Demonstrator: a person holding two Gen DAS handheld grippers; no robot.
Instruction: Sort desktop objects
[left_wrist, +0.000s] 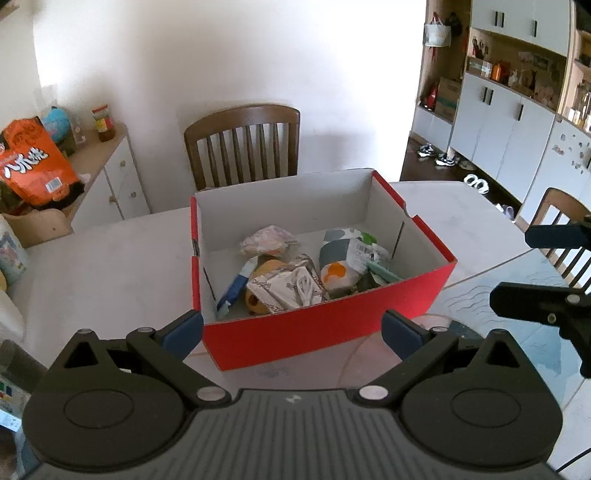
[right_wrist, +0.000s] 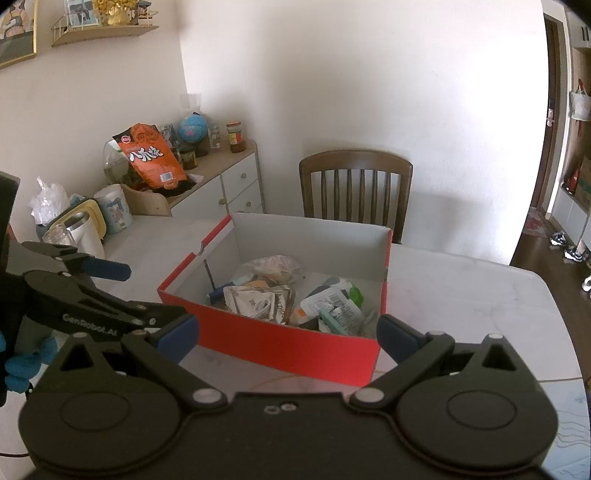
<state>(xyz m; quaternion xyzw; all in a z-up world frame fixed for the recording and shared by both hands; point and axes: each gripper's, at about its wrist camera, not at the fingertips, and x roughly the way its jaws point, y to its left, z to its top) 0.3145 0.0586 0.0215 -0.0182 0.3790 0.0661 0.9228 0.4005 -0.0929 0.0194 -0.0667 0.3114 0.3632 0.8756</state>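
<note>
A red cardboard box (left_wrist: 325, 328) with a white inside stands on the pale table (left_wrist: 110, 266). It holds several items: a silver foil packet (left_wrist: 288, 291), a pinkish wrapped snack (left_wrist: 267, 240), a grey-and-white pouch (left_wrist: 334, 271) and a blue stick (left_wrist: 232, 291). My left gripper (left_wrist: 293, 332) hangs open just before the box's near wall, nothing between its blue pads (left_wrist: 183, 330). The right gripper (left_wrist: 532, 269) shows at the right edge, also open. In the right wrist view my right gripper (right_wrist: 290, 338) is open before the box (right_wrist: 288, 347), with the left gripper (right_wrist: 136, 291) on its left.
A wooden chair (left_wrist: 243, 144) stands behind the table, another (left_wrist: 561, 218) at the right. A sideboard (right_wrist: 221, 184) holds an orange snack bag (right_wrist: 151, 155), a globe and a jar. A kettle (right_wrist: 81, 229) and a tin sit at the table's left. A blue-gloved hand (right_wrist: 18, 365) is visible.
</note>
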